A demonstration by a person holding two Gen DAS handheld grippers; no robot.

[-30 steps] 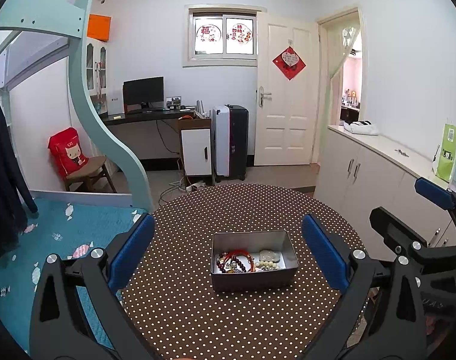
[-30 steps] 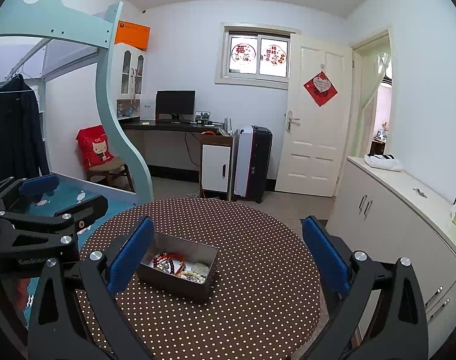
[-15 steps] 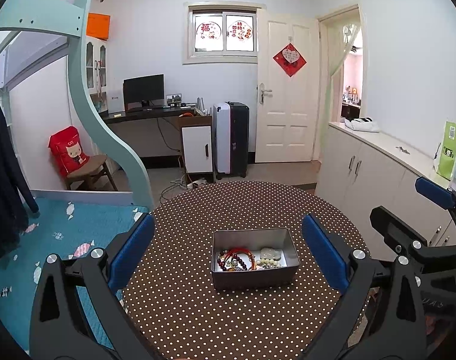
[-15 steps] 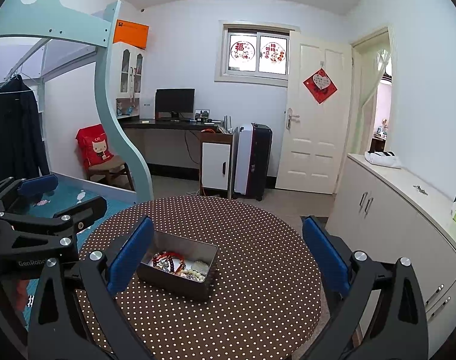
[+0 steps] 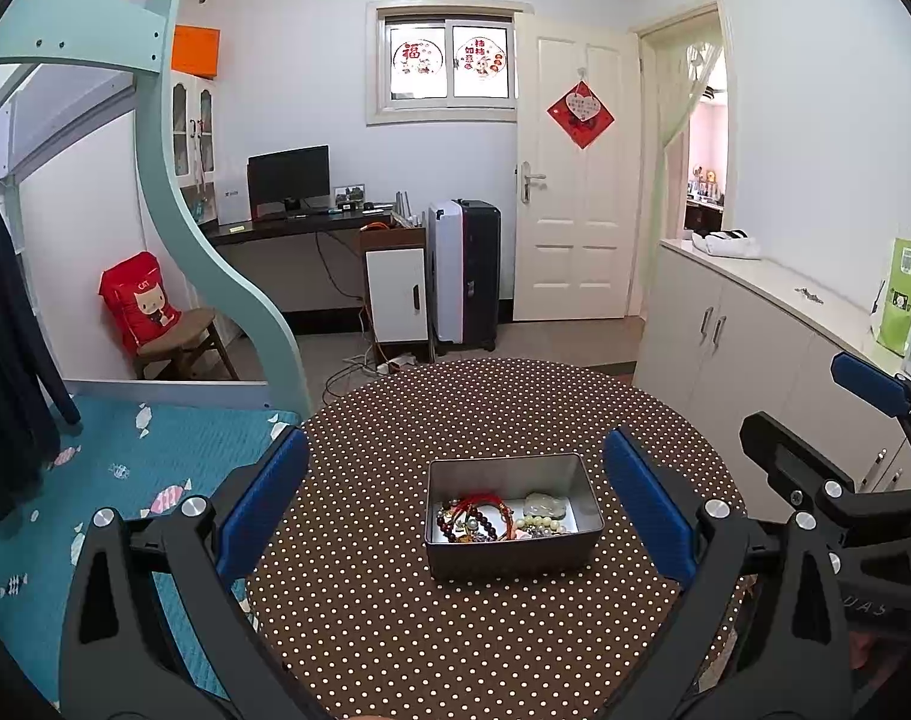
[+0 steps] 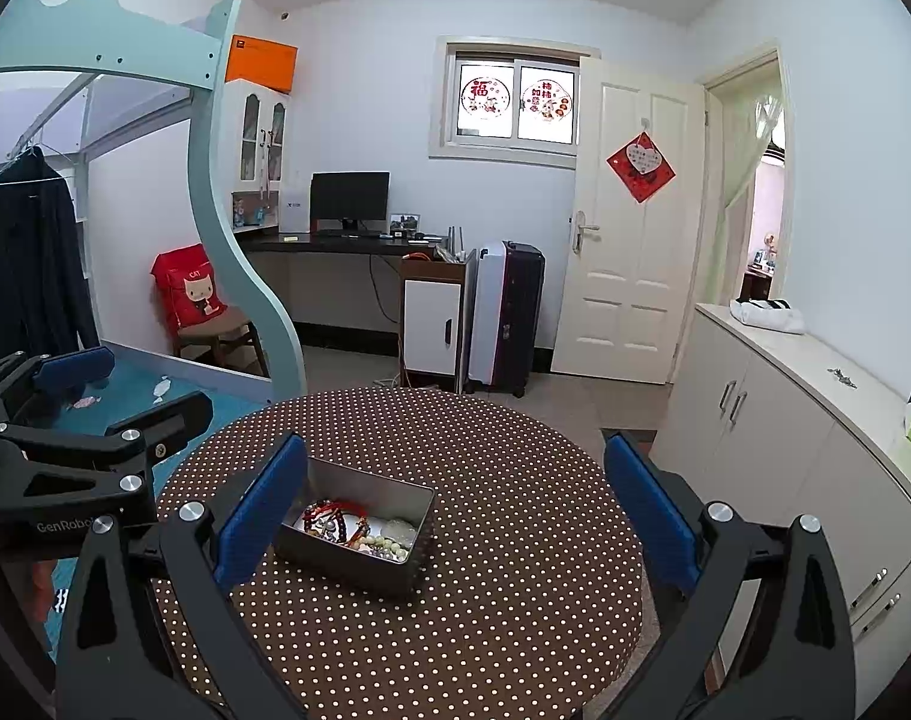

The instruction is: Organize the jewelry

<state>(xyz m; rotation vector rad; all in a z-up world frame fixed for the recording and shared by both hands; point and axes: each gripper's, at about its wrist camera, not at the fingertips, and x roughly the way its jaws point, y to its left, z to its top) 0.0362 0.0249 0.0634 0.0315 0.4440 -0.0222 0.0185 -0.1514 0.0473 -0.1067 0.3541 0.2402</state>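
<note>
A round counter (image 5: 395,630) in a brown, white-dotted cloth carries a grey metal tin (image 5: 511,552), lid off, w/ the jewelry inside. The left hand-held gripper (image 5: 455,504) hovers above the near edge of the counter, blue-padded fingers (image 5: 263,501) spread wide, nothing between them; the tin sits straight ahead of it, centred in the gap but further out and lower, not touched. The right hand-held gripper (image 6: 455,504) is likewise wide open and empty, raised over the counter; from it the tin lies ahead and to the left, partly behind its left finger (image 6: 262,510) in that view.

In the tin: a red cord bracelet (image 5: 482,504) and a dark bead strand (image 5: 470,527) on the side to the left of the left hand-held gripper's centre line, a pale bead bracelet (image 5: 539,525) and a pale green stone piece (image 5: 541,502) to the right. All pieces lie tangled on the tin floor; exact overlaps too small to tell.

Each hand-held gripper shows in the other's view: the right one off to the right of the left, the left one off to the left of the right, well apart.

Beyond the counter: a black-and-white suitcase (image 5: 464,273) beside a white door (image 5: 575,180), a desk w/ monitor (image 5: 288,180), white cabinets (image 5: 755,348) to the right, a bed w/ teal cover (image 5: 125,468) to the left.
</note>
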